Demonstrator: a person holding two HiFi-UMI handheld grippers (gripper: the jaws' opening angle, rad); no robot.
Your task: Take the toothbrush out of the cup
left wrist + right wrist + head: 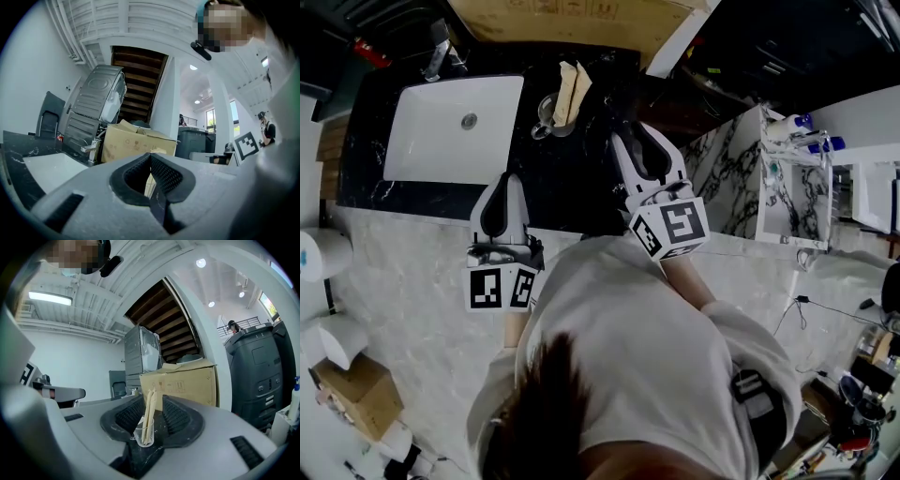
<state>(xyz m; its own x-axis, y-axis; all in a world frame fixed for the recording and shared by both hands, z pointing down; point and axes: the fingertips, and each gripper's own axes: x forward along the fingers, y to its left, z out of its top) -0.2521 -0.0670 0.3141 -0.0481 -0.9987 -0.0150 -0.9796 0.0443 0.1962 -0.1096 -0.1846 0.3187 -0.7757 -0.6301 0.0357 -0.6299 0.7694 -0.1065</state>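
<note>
Our right tongs [152,401] sit apart, cup [143,433] w/ toothbrush [149,411] ahead, in line w/ their gap; left tongs [150,157] pressed together, empty.

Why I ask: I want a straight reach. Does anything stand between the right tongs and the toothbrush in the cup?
Nothing visible does. The right tongs, jaws apart, look straight at the toothbrush standing in the cup, with only dark counter between.

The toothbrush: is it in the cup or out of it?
In the cup. The right gripper view shows the toothbrush standing, slightly leaning, inside the clear cup on the dark counter.
</note>
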